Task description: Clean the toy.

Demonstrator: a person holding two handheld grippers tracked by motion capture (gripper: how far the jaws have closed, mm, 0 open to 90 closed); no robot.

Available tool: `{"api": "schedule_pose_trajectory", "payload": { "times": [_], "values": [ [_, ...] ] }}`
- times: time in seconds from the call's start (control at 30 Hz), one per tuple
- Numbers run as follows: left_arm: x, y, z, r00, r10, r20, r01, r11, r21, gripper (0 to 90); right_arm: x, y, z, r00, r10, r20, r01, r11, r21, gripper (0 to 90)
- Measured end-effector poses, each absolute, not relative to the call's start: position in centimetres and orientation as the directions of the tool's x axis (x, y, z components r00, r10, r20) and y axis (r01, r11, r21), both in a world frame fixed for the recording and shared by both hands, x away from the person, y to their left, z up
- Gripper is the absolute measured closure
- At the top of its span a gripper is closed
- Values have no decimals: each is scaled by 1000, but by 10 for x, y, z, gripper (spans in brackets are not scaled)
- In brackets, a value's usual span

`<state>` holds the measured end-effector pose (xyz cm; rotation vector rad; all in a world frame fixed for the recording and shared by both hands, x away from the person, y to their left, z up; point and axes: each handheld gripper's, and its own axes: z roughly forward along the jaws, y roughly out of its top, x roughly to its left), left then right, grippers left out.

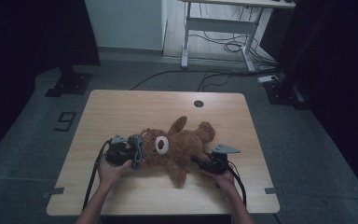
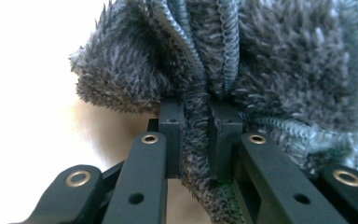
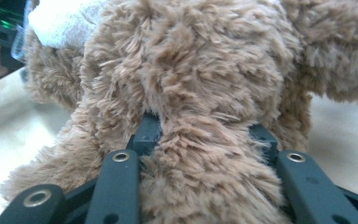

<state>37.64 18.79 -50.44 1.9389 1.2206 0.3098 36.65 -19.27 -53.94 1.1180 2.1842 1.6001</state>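
- Your left gripper [image 2: 196, 130] has its jaws clamped tight on a bunched fold of the grey fluffy cloth [image 2: 261, 60]; the pile squeezes out between the two black pads, and the rest of the cloth fans out above and to the right of them.
- Your right gripper [image 3: 205, 140] has its jaws set around a thick limb of the brown teddy bear [image 3: 191, 70], fur bulging between and over them; the pads press into the fur on both sides.
- From above, your left gripper [image 1: 121, 151] sits at the left side of the bear, with the grey cloth [image 1: 136, 148] gathered right against the bear's head.
- Your right gripper [image 1: 210, 163] meets the bear from the right, at its near side.
- Between your two hands the teddy bear [image 1: 177, 144] lies on its back near the middle of the wooden table [image 1: 121, 107], white muzzle up, head to the left, limbs spread toward the far right and the near edge.
- Beyond the table, a white desk frame [image 1: 219, 28] stands on the grey floor with cables [image 1: 233, 46] under it.
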Motion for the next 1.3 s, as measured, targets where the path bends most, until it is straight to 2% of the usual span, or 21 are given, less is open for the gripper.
{"api": "schedule_pose_trajectory", "payload": {
  "times": [0.17, 0.33, 0.5, 0.63, 0.73, 0.83, 0.97, 1.1, 1.3],
  "values": [
    [398, 182, -496, 499, 849, -175, 634, -220, 742, 774, 384, -194, -536, -664, 716, 214, 428, 129, 894, 594],
    [403, 192, -491, 488, 851, -195, 643, -200, 739, 766, 391, -200, -542, -658, 708, 257, 466, 114, 878, 589],
    [397, 190, -449, 512, 843, -167, 568, -186, 802, 762, 389, -199, -547, -668, 691, 277, 502, 143, 853, 572],
    [402, 169, -420, 552, 825, -121, 510, -219, 832, 758, 388, -198, -547, -669, 689, 279, 513, 156, 844, 570],
    [414, 148, -410, 575, 810, -119, 500, -233, 834, 755, 387, -200, -549, -669, 682, 295, 529, 158, 834, 571],
    [428, 124, -414, 608, 783, -132, 522, -268, 810, 752, 385, -201, -550, -672, 677, 300, 533, 161, 831, 569],
    [438, 100, -438, 609, 784, -120, 575, -333, 748, 749, 384, -202, -551, -672, 676, 302, 537, 165, 827, 562],
    [437, 98, -447, 615, 780, -115, 591, -360, 722, 748, 380, -200, -551, -671, 684, 287, 536, 178, 825, 539],
    [422, 101, -453, 624, 776, -89, 574, -378, 727, 754, 378, -200, -549, -660, 688, 300, 559, 184, 808, 431]
  ]
}}
